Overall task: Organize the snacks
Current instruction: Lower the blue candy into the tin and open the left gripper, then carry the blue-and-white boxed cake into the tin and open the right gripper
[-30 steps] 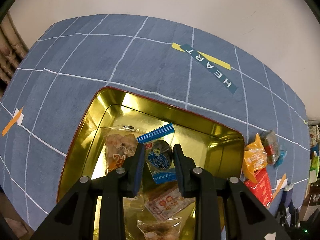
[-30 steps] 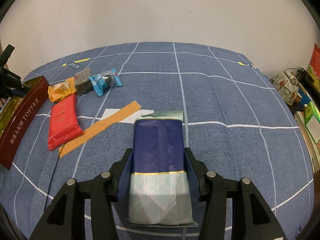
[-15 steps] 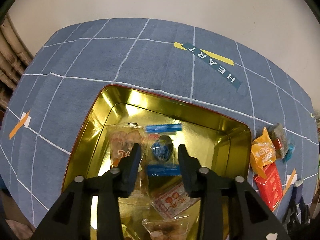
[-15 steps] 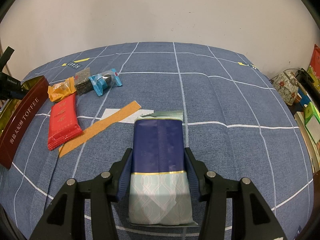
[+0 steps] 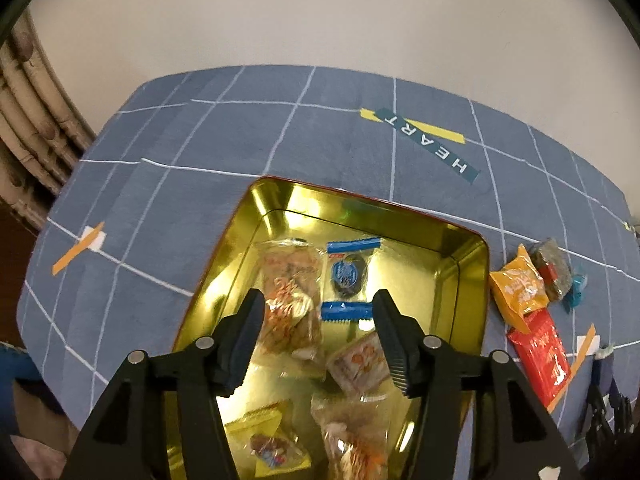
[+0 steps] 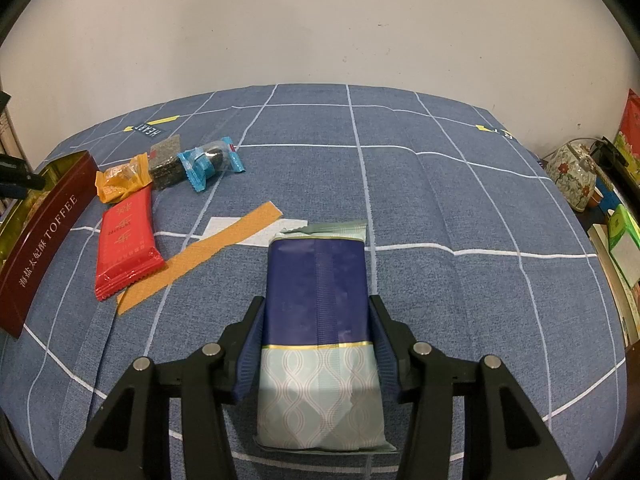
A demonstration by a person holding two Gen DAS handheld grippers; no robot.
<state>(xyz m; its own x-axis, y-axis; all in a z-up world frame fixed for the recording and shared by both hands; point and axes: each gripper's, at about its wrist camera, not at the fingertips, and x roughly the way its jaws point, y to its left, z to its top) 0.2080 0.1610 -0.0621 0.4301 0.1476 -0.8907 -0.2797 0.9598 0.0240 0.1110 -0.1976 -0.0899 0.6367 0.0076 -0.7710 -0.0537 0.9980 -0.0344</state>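
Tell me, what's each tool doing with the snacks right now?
Left tool open, jaws just widened, blue candy dropped in gold tin. Right tool clamped on navy packet. Nothing blocking.

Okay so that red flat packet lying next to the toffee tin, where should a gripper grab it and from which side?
Take the red packet across its narrow width near mid-length, coming from above. It lies flat on the blue cloth, long and thin, so its long edges are what the jaws can span. Its far end abuts the orange snack, and its near corner rests on the orange tape strip.
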